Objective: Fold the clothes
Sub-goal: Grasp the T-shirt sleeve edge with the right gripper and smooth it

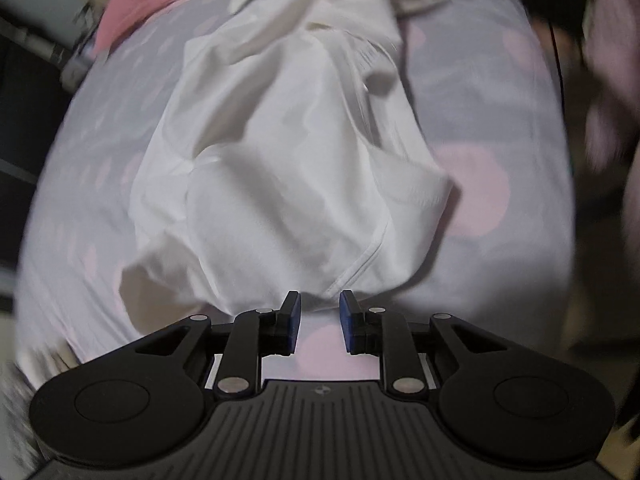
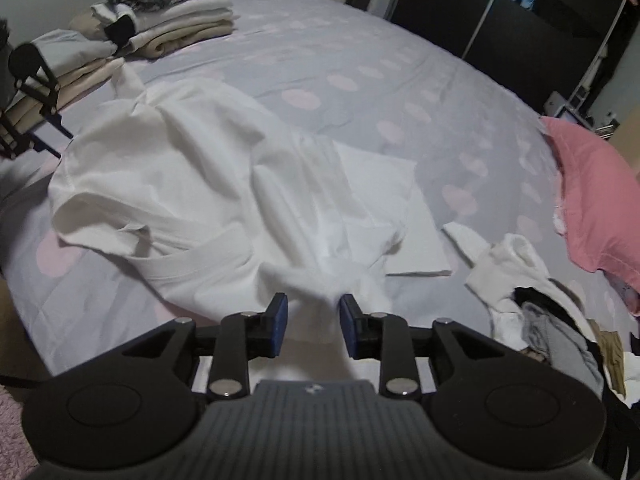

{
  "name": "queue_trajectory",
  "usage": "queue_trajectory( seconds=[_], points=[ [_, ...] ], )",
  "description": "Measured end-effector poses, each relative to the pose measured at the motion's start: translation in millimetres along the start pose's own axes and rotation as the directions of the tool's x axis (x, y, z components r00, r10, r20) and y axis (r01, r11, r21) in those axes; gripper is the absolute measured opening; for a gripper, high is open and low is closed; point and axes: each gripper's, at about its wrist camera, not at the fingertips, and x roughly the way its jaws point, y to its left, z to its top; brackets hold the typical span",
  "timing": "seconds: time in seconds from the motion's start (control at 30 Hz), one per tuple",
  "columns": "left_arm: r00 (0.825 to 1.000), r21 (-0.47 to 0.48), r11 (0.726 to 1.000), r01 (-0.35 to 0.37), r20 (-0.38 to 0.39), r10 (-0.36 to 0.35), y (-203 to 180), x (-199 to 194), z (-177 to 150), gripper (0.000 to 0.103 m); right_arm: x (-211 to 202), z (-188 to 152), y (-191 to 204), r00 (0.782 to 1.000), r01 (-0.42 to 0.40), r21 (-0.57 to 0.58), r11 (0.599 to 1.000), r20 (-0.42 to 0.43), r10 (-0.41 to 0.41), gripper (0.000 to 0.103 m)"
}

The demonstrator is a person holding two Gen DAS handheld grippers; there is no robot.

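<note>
A crumpled white T-shirt [image 1: 280, 152] lies on the bed. In the left wrist view its ribbed collar edge sits just beyond the tips of my left gripper [image 1: 320, 314]. That gripper stands open, and only bedsheet shows in the gap. In the right wrist view the same T-shirt [image 2: 192, 184] spreads across the sheet, and a bunched fold of it lies between the parted pads of my right gripper [image 2: 313, 312], which is open. My left gripper [image 2: 47, 133] shows at the left edge, by the shirt's far side.
The bed has a grey sheet with pink spots [image 2: 360, 80]. Stacks of folded clothes [image 2: 168, 20] stand at its far left corner. A pink garment [image 2: 592, 200] and a heap of unfolded clothes [image 2: 532, 304] lie at the right. Dark wardrobe doors [image 2: 500, 12] stand behind.
</note>
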Motion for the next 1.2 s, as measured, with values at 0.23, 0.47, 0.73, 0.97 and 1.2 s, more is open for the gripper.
queue_trajectory(
  seconds=[0.23, 0.47, 0.73, 0.97, 1.2],
  points=[
    [1.000, 0.184, 0.983, -0.021, -0.003, 0.022, -25.5, 20.0, -1.6, 0.019, 8.1, 1.7, 3.7, 0.999, -0.036, -0.024, 0.999, 0.005, 0.036, 0.041],
    [1.000, 0.198, 0.980, -0.009, -0.020, 0.013, -24.3, 36.1, -0.7, 0.019, 43.1, 10.4, 25.6, 0.997, -0.073, -0.157, 0.985, -0.048, 0.066, 0.041],
    [1.000, 0.152, 0.988, -0.003, -0.027, 0.007, -17.2, 42.4, 4.2, 0.019, 60.0, 13.0, -0.6, 0.994, -0.063, 0.006, 0.998, -0.093, 0.064, 0.034],
    [0.999, 0.154, 0.988, -0.016, -0.039, 0.022, -18.2, 43.8, 11.1, 0.019, 65.1, -8.5, 34.0, 0.950, -0.253, -0.085, 0.964, -0.209, 0.231, 0.019],
    [0.998, 0.154, 0.988, -0.024, -0.046, 0.032, -25.5, 40.1, 10.9, 0.019, 53.6, -26.6, 59.3, 0.922, -0.341, -0.205, 0.917, -0.265, 0.283, 0.022]
  ],
)
